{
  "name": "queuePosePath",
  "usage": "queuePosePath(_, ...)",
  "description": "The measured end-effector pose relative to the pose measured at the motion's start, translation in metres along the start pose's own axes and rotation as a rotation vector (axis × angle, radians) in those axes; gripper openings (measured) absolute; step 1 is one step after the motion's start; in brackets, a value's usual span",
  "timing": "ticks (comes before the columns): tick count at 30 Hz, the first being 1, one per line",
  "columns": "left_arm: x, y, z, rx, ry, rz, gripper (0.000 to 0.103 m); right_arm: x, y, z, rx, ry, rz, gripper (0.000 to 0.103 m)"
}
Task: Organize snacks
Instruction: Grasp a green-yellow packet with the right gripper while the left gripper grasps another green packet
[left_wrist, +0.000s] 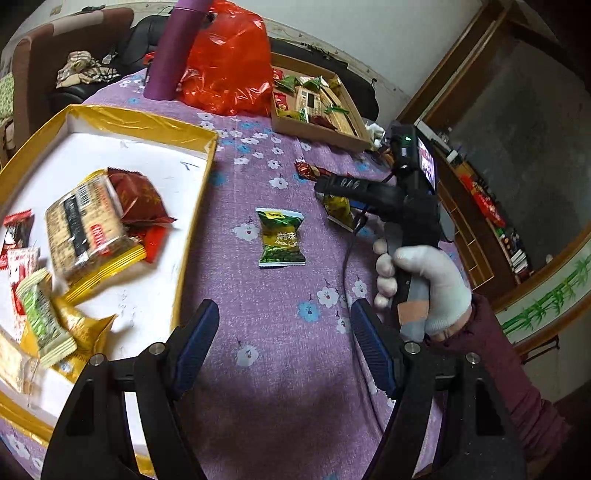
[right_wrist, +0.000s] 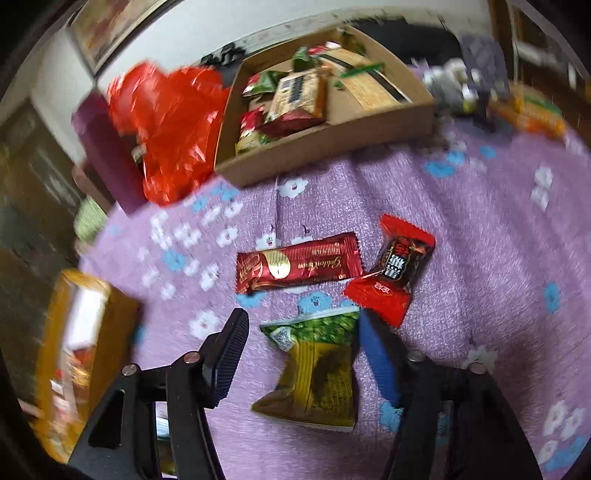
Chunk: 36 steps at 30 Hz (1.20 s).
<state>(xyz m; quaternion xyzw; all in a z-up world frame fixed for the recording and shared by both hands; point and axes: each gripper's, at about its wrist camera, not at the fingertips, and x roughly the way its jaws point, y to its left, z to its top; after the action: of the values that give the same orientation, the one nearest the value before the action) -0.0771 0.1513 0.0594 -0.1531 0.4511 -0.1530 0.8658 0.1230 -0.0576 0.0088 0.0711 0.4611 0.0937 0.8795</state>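
In the left wrist view my left gripper (left_wrist: 284, 332) is open and empty above the purple flowered cloth. A green pea packet (left_wrist: 281, 238) lies flat just ahead of it. To its left, the gold-rimmed white box (left_wrist: 147, 122) holds several wrapped snacks. In the right wrist view my right gripper (right_wrist: 303, 343) is open, with a yellow-green packet (right_wrist: 317, 369) lying on the cloth between its fingers; the pads do not press it. Beyond it lie a long red bar (right_wrist: 299, 264) and a red-and-black candy (right_wrist: 395, 266). A gloved hand (left_wrist: 424, 280) holds the right gripper (left_wrist: 332, 186).
A brown cardboard box (right_wrist: 332, 125) with several snacks stands at the back of the table. A red plastic bag (right_wrist: 173, 129) and a purple cylinder (right_wrist: 107, 147) stand to its left. Wooden shelves (left_wrist: 480, 221) line the room beyond the table's right edge.
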Motion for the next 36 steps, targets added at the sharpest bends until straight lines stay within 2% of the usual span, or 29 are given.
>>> queuePosePath(1,0.003,-0.002,0.001,0.009,0.004,0.006,0.074,0.0,0.006,-0.003,-0.044,-0.008,-0.036,0.055)
queuePosePath(3,0.012,-0.009,0.005,0.038,0.02,0.019,0.074,-0.004,0.009,-0.012,-0.088,-0.016,-0.047,0.054)
queuePosePath(8,0.04,-0.027,0.014,0.096,0.065,0.022,0.074,-0.02,-0.007,-0.03,-0.076,-0.012,-0.009,0.054)
queuePosePath(10,0.052,-0.036,0.021,0.129,0.072,0.037,0.074,-0.028,-0.018,-0.035,-0.053,-0.012,0.021,0.054)
queuePosePath(13,0.07,-0.042,0.03,0.163,0.073,0.074,0.074,-0.044,-0.04,-0.046,0.001,-0.034,0.128,0.054)
queuePosePath(17,0.092,-0.036,0.043,0.158,0.071,0.137,0.073,-0.047,-0.056,-0.045,0.047,-0.046,0.17,0.054)
queuePosePath(19,0.098,-0.03,0.047,0.138,0.073,0.136,0.072,-0.047,-0.061,-0.043,0.067,-0.047,0.187,0.054)
queuePosePath(23,0.115,-0.028,0.048,0.154,0.088,0.167,0.055,-0.049,-0.061,-0.044,0.063,-0.049,0.205,0.054)
queuePosePath(25,0.12,-0.034,0.047,0.216,0.066,0.214,0.047,-0.051,-0.059,-0.045,0.048,-0.059,0.199,0.054)
queuePosePath(27,0.124,-0.039,0.046,0.262,0.051,0.263,0.034,-0.053,-0.055,-0.046,0.029,-0.072,0.188,0.054)
queuePosePath(36,0.097,-0.024,0.043,0.166,-0.005,0.188,0.032,-0.054,-0.046,-0.049,-0.012,-0.099,0.173,0.054)
